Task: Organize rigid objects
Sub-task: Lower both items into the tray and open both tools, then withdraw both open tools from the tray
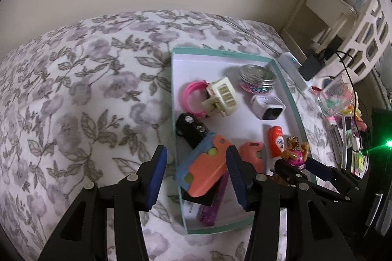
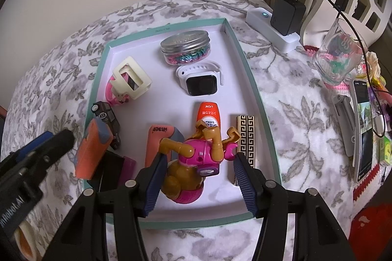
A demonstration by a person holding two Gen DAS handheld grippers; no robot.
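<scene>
Toy figure of hard pink and tan plastic point(image 2: 193, 163) stands in the near part of the shallow white tray with the teal rim point(image 2: 247, 59), between the fingers of the right gripper point(image 2: 196, 182). It looks light and stiff, but its round, glossy body could slip and its thin raised arms seem breakable, so the body's widest part is probably the safest hold. The jaws stand partly open: the left pad is at or against the body, the right pad is clear of it beside the black-and-gold patterned bar point(image 2: 246, 138), so I judge nothing is gripped. At the tray's left edge, the left gripper point(image 1: 196, 177) straddles an orange and blue plastic block point(image 1: 203, 167), also rigid and light. Its jaws are partly open, and whether the pads press the block I cannot tell.
</scene>
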